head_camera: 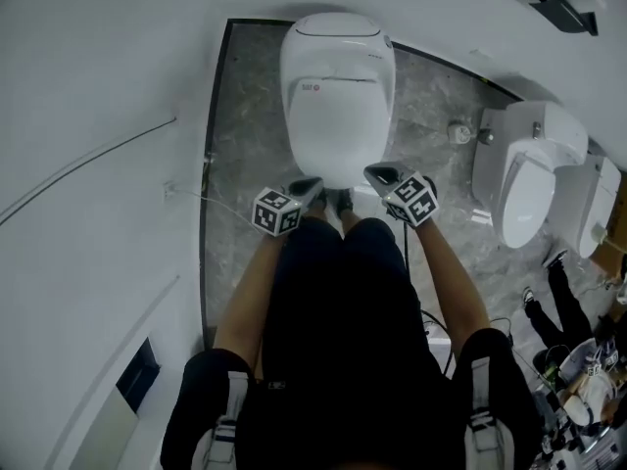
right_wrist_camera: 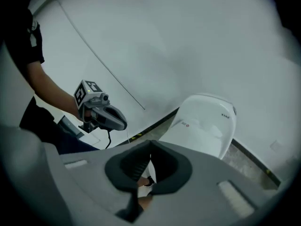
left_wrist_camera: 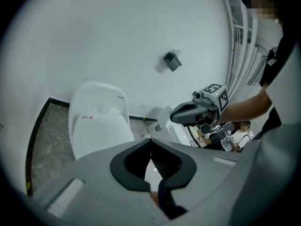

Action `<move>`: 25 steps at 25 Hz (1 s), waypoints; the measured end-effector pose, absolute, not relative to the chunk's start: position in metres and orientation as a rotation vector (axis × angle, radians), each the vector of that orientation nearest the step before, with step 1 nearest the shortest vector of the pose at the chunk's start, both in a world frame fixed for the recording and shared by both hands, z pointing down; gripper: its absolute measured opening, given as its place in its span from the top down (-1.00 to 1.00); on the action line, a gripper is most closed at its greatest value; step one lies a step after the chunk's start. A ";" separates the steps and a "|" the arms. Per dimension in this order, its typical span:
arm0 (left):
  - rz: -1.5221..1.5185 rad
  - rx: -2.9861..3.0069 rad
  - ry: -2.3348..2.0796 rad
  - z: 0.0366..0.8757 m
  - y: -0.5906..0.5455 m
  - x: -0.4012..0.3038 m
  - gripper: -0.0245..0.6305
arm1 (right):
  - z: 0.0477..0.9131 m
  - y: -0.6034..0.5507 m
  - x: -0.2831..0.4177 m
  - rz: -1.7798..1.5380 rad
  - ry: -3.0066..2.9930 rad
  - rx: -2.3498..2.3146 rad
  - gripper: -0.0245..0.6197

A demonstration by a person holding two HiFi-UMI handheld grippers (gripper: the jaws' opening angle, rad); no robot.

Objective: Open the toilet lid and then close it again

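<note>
Head view: the toilet (head_camera: 338, 96) stands on the grey marbled floor (head_camera: 245, 116) straight ahead of the person, its lid (head_camera: 338, 130) lying down flat; the lid's long axis runs away from the person, hinge end far, front lip near; the left gripper (head_camera: 312, 184) and right gripper (head_camera: 375, 173) flank that front lip, tips pointing toward it, each about as near as the other; a second toilet (head_camera: 529, 184) stands well apart at the right.

Left gripper view: its own jaws (left_wrist_camera: 151, 141) are pressed together with nothing between them; the toilet (left_wrist_camera: 99, 121) sits ahead, lower down and off to the left of the jaw line, clearly apart from the tips; the right gripper (left_wrist_camera: 186, 113) hangs alongside in the air.

Right gripper view: its jaws (right_wrist_camera: 150, 145) are likewise closed and empty; the toilet (right_wrist_camera: 204, 124) lies ahead, below and to the right, untouched; the left gripper (right_wrist_camera: 110, 117) shows at the left.

Judgement: lifting the lid calls for either claw to drop down and forward to the near lip.
</note>
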State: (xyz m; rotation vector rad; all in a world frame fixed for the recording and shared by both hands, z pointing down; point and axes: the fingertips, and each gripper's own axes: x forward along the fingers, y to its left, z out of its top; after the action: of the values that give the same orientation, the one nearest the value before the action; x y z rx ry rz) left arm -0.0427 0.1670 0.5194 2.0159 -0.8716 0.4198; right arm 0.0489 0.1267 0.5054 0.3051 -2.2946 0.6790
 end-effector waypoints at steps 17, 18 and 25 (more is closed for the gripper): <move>0.448 2.250 -0.938 0.413 0.157 -0.027 0.90 | 0.425 0.129 0.040 0.490 -2.425 0.297 0.91; 0.450 2.253 -0.940 0.412 0.157 -0.026 0.89 | 0.424 0.129 0.041 0.484 -2.428 0.297 0.91; 0.451 2.251 -0.946 0.411 0.159 -0.010 0.90 | 0.424 0.130 0.056 0.466 -2.421 0.289 0.91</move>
State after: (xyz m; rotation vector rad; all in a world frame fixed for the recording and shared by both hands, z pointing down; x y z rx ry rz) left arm -0.0097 0.1587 0.4107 2.2511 -0.9462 0.4512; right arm 0.0559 0.1296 0.4235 0.2890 -2.4215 0.4656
